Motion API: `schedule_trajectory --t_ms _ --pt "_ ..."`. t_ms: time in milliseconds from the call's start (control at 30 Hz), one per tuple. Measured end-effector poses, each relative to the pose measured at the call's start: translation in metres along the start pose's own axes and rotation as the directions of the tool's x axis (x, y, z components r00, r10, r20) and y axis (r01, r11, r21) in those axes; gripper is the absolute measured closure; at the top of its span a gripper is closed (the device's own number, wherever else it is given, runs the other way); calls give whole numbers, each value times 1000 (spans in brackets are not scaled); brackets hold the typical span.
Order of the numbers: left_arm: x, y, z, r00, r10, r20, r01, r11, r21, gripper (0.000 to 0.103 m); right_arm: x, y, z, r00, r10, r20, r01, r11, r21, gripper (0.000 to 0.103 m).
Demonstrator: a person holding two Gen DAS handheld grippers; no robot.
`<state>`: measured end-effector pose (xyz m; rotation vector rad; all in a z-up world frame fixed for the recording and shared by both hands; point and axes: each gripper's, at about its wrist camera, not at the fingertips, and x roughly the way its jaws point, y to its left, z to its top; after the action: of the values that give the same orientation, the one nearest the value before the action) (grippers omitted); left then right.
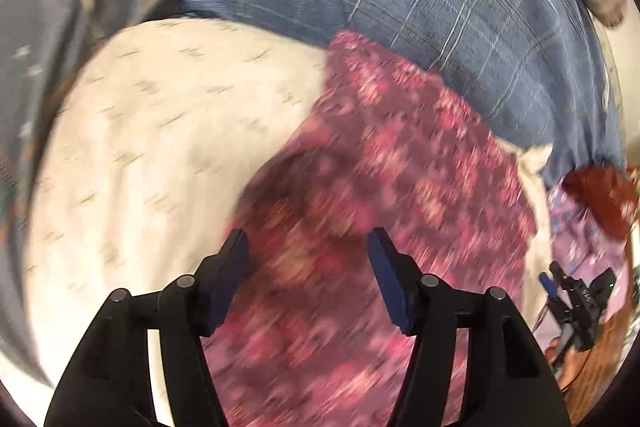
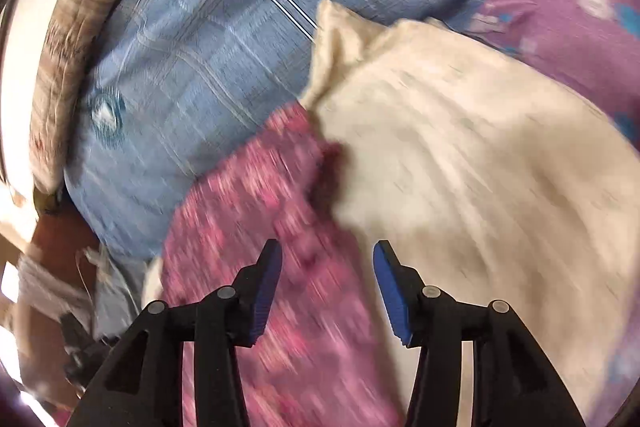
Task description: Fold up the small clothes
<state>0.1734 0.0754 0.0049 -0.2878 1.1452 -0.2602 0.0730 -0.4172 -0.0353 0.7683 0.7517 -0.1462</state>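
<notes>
A pink and maroon patterned garment (image 1: 400,155) lies spread on a cream sheet (image 1: 160,147), blurred in both views. My left gripper (image 1: 308,239) hangs over the garment's near part with its jaws apart and nothing pinched between the blue pads. In the right wrist view the same garment (image 2: 280,227) runs under my right gripper (image 2: 328,247), which stands open over the line where the garment meets the cream sheet (image 2: 480,167). The right gripper's body (image 1: 572,303) shows at the left wrist view's right edge, with a hand below it.
A blue plaid pillow (image 1: 440,27) with a round badge lies beyond the garment. Grey star-print cloth (image 1: 48,67) sits at the left. Purple floral cloth (image 2: 560,7) and a dark red piece (image 1: 600,199) lie to the right. A brown striped blanket (image 2: 92,7) edges the pillow.
</notes>
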Motion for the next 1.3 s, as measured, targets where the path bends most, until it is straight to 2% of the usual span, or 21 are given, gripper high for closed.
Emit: schedule_trajectory --t_ms 100,267,433,500,667,800,867,933,1000,1033,1067,1133,1167,1200,1233,1300 --pt "-12 20 -34 999 -1 -54 3 1000 20 40 -22 -22 -35 998 -10 -60 9 1000 -10 53" --pt "-27 63 -89 991 8 -136 -9 1000 -4 39 -49 -49 -98 992 -25 -123 23 1000 -18 53" --pt "-18 81 -140 969 -47 -244 35 998 -53 39 -66 -59 -134 984 -39 -174 32 999 -41 53" --pt "-19 84 -153 967 -45 -252 34 998 -49 39 -70 -63 -145 981 -30 -193 22 999 -44 53" --pt "-22 90 -164 964 -80 -255 58 994 -90 35 -71 -59 -167 970 -22 -243 -1 996 -93 50" --pt "-19 88 -167 963 -106 -249 84 992 -98 19 -71 -53 -178 960 8 -279 -43 992 -118 49" --pt "-17 85 -169 964 -109 -241 87 991 -101 17 -68 -49 -186 949 27 -313 -75 987 -142 49" --pt "-16 84 -172 963 -129 -236 107 989 -106 15 -65 -47 -192 949 18 -314 -75 982 -172 49" --pt "-16 85 -177 955 -181 -236 155 980 -124 16 -66 -46 -194 956 17 -294 -76 979 -190 58" --pt "-17 83 -181 945 -224 -239 195 971 -138 25 -67 -46 -194 956 9 -293 -69 979 -194 80" --pt "-16 81 -184 942 -236 -240 209 969 -135 32 -66 -46 -195 955 -7 -295 -56 977 -206 96" --pt "-19 75 -187 957 -182 -227 166 982 -87 67 -68 -46 -194 957 -4 -290 -61 975 -215 96" --pt "-21 74 -187 958 -178 -223 164 983 -79 80 -70 -45 -194 959 0 -284 -64 974 -216 97" --pt "-22 74 -187 954 -200 -226 184 979 -89 97 -72 -45 -194 959 8 -282 -71 974 -216 97" --pt "-24 75 -187 943 -245 -227 223 968 -115 97 -74 -45 -194 961 22 -277 -83 974 -210 97" --pt "-36 73 -183 943 -268 -196 248 961 -118 97 -83 -44 -191 962 76 -262 -124 977 -173 97"
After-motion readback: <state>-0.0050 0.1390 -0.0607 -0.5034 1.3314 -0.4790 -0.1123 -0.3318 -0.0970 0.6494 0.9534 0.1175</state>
